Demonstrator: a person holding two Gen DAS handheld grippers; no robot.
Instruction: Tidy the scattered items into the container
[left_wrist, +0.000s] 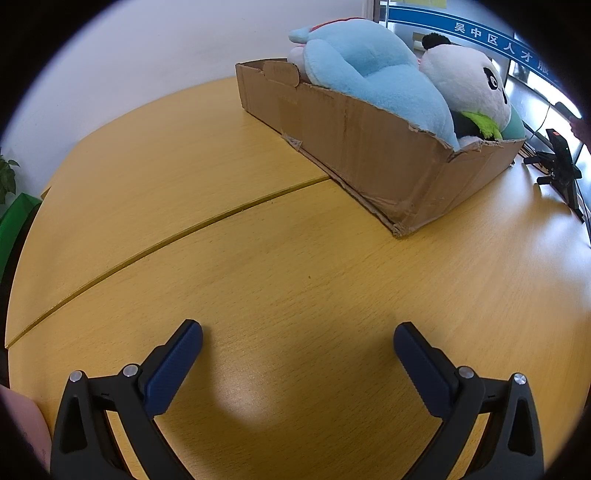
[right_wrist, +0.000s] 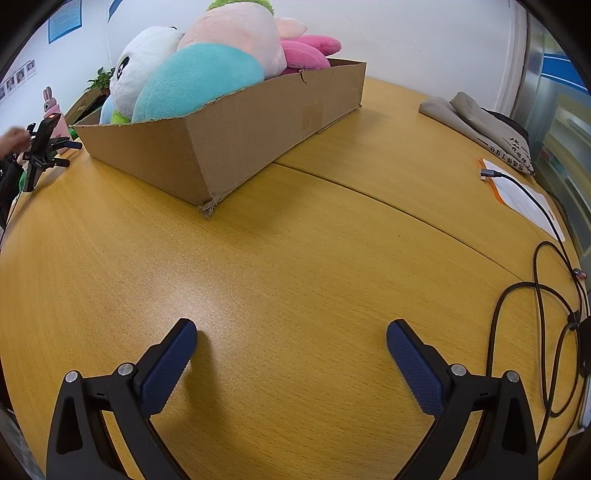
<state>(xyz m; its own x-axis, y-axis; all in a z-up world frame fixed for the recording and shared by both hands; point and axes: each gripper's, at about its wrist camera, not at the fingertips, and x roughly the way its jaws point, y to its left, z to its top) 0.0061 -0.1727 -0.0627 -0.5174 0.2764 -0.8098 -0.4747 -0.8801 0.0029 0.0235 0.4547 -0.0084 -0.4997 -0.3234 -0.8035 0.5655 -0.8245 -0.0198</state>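
Toys (right_wrist: 192, 77) sit heaped in the box (right_wrist: 236, 140); task appears complete. Left gripper (left_wrist: 297, 345) and right gripper (right_wrist: 291, 341) hover over the surface (right_wrist: 295, 266), jaws wide, holding nothing.

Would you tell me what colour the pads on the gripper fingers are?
Dark blue, textured pads on black fingers; clearest in the right wrist view.

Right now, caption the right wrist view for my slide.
Open tongs hover over table, box of plush toys ahead.

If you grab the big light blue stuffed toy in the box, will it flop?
Probably: the big light blue plush toy looks soft and sags over the torn cardboard box rim. Likely light for its size. Its fuzzy fabric probably won't slip.
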